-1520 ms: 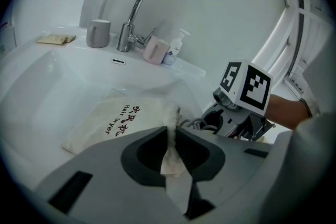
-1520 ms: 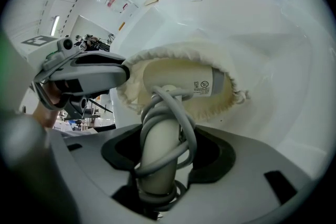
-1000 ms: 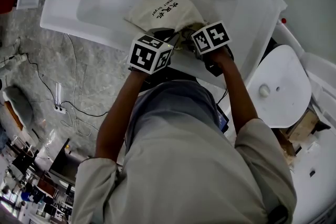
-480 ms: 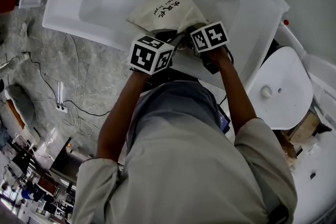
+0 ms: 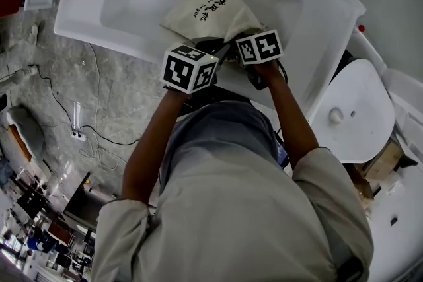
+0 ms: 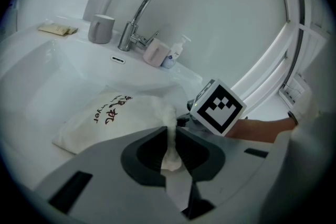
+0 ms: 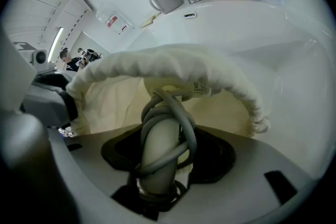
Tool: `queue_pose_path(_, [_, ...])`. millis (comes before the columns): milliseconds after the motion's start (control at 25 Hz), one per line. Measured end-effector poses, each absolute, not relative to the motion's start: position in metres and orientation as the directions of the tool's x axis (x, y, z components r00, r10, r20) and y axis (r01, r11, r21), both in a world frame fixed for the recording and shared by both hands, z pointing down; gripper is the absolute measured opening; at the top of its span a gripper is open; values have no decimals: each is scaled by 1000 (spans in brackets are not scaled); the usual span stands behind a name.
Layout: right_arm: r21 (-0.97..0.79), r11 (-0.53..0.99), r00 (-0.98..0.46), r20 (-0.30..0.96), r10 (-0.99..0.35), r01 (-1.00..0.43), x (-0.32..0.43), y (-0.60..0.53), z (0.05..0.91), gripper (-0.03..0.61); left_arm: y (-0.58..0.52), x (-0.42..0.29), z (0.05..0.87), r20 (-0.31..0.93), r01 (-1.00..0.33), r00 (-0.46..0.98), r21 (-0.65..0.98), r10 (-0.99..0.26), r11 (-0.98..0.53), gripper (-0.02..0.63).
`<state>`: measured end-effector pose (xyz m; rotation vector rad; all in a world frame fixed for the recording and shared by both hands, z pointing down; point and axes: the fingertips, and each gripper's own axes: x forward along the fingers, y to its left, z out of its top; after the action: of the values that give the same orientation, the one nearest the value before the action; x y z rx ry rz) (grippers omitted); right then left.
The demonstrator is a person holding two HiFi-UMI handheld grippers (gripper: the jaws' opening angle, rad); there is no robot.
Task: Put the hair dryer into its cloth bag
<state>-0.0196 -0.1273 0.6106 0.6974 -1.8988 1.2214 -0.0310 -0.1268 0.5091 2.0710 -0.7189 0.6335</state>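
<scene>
Cream cotton, soft and creased, forms the cloth bag (image 5: 210,10). It lies slumped on the glossy white counter (image 5: 310,16) just ahead of both tools, with dark print on its upper face.

The left hand-held gripper (image 6: 171,140) is clenched on a pinch of the bag's gathered rim, which stands as a thin upright ridge between the dark curved pads. The right hand-held gripper (image 7: 164,165) grasps the hair dryer (image 7: 157,139) by its smooth, pale, cylindrical handle. Loops of grey rubbery cord (image 7: 185,131) are wound round that handle.

Directly ahead of the right hand-held gripper the bag's puckered hem arches in a wide bow. The handle's far end passes under it into the open mouth.

The dryer's head is hidden inside the cloth. In the head view the marker cubes (image 5: 259,47) cover both sets of jaws and the bag's mouth.

Beyond the left hand-held gripper stand a curved chrome faucet (image 6: 137,10), a grey cup (image 6: 101,29) and a pink cup (image 6: 156,53).
</scene>
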Motion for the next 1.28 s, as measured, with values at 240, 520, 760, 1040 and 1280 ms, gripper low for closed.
queue_pose_path(240, [-518, 389, -591, 802, -87, -761, -26, -139, 619, 249, -127, -31, 511, 654, -680, 711, 549, -257, -486, 55])
queue_pose_path(520, [-517, 406, -605, 787, -119, -753, -32, -148, 626, 249, -126, -31, 515, 660, -681, 710, 559, -243, -473, 55])
queue_pose_path(760, [-501, 392, -588, 797, -138, -771, -30, -154, 635, 249, -124, -28, 517, 655, -672, 720, 575, -231, -466, 55])
queue_pose_path(1040, [-495, 396, -586, 797, -147, -773, -30, -159, 641, 249, -123, -24, 520, 656, -667, 724, 585, -215, -462, 55])
queue_pose_path(1280, [-487, 401, -579, 802, -146, -776, -31, -162, 648, 249, -123, -25, 525, 659, -669, 723, 596, -205, -443, 55])
